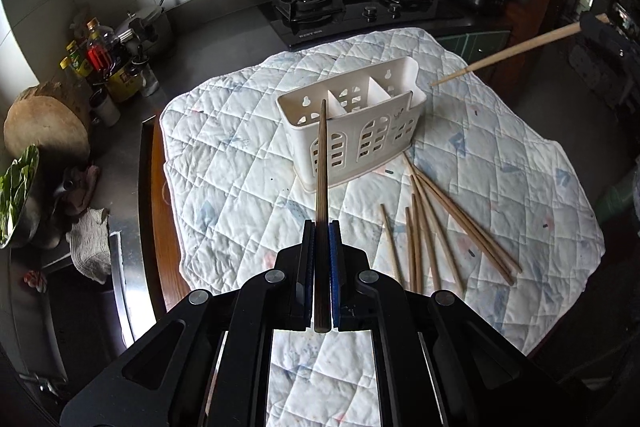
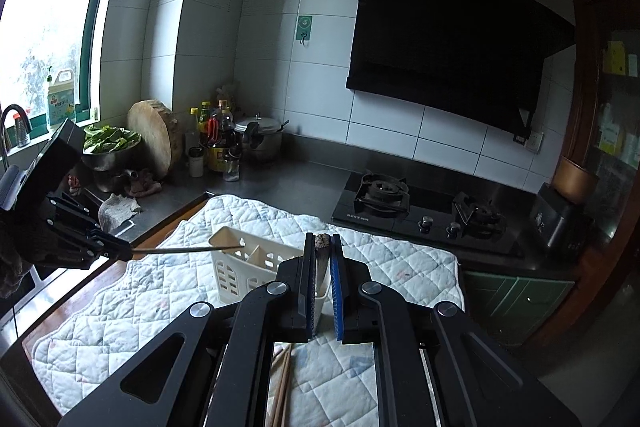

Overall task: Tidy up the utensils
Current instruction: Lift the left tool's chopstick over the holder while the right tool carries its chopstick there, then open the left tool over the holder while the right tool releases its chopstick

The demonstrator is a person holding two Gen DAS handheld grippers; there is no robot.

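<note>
A white utensil holder with three compartments stands on a quilted white mat. My left gripper is shut on a dark wooden chopstick whose tip hovers over the holder's left compartment. Several light wooden chopsticks lie loose on the mat right of the holder. My right gripper is shut on a chopstick, seen end-on, above the holder. It also shows in the left wrist view, holding a light chopstick angled down toward the mat. The left gripper also shows in the right wrist view.
A black gas stove sits behind the mat. Bottles, a pot, a round chopping block, a bowl of greens and a rag crowd the counter at left. A range hood hangs on the tiled wall.
</note>
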